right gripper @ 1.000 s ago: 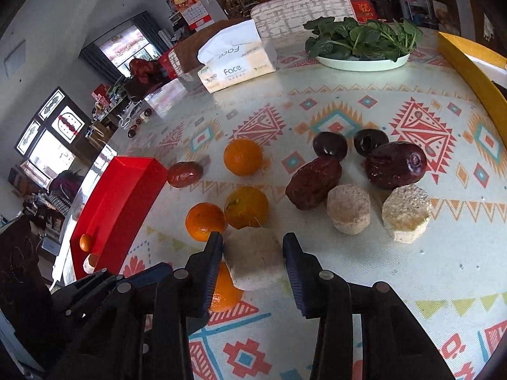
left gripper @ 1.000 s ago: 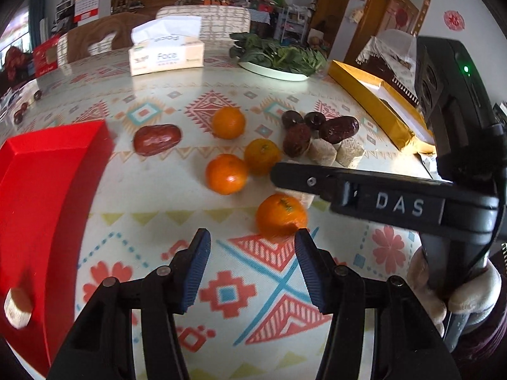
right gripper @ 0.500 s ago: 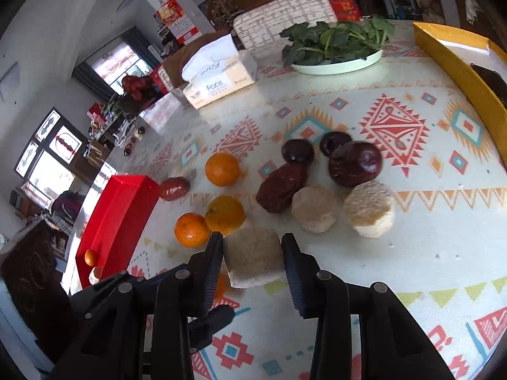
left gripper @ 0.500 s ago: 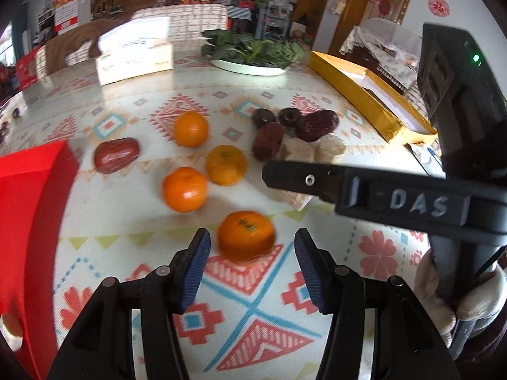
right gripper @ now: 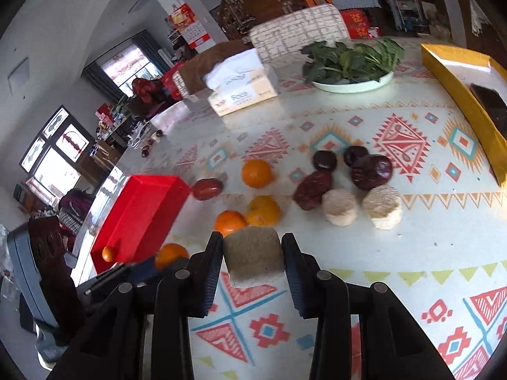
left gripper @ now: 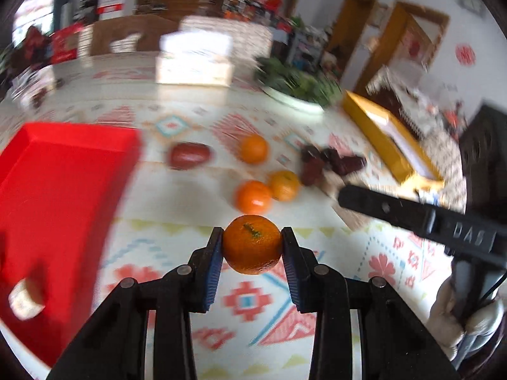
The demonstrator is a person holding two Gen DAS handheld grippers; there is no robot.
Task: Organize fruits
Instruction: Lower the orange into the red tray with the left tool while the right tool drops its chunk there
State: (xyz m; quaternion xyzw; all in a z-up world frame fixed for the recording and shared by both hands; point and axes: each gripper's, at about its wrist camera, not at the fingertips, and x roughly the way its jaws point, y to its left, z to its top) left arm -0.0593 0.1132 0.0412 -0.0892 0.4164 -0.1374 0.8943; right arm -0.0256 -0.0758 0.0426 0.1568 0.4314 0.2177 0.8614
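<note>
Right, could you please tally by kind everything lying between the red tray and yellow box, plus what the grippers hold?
Oranges: 4, one in the left gripper
Dark red fruits: 5
Pale round blocks: 3, one in the right gripper
Total: 12

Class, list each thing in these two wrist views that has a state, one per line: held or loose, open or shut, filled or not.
left hand-held gripper: shut on an orange.
held orange: clamped between the fingers, stem up.
right hand-held gripper: shut on a beige block.
beige block: gripped at both sides.
red tray: open, holds one small orange.
three oranges: loose on the table.
white plate: filled with greens.
tissue box: open, tissue sticking out.
</note>
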